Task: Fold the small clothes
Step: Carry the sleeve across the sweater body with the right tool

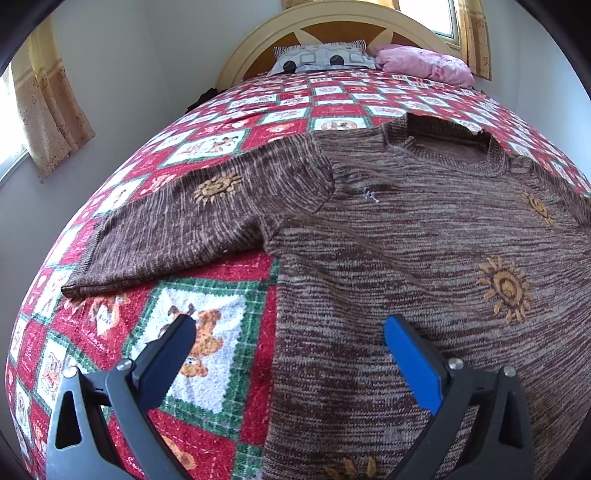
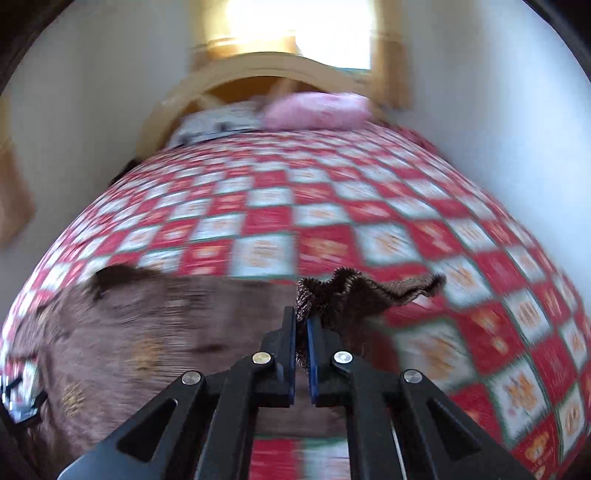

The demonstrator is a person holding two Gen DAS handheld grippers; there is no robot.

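The right gripper (image 2: pixel 301 332) is at the bottom middle, pinching a bunched bit of the brown sweater (image 2: pixel 155 332). The red checked blanket (image 2: pixel 280 218) fills the blurry middle. A pink pillow (image 2: pixel 317 110) sits up top.

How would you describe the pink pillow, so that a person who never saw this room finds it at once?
Start at the curved wooden headboard at the far end of the bed, above the red checked bedspread. Two pillows lie against it. The pink pillow is the right one, plain and crumpled, while its neighbour, the grey patterned pillow, shows squares and dark dots.
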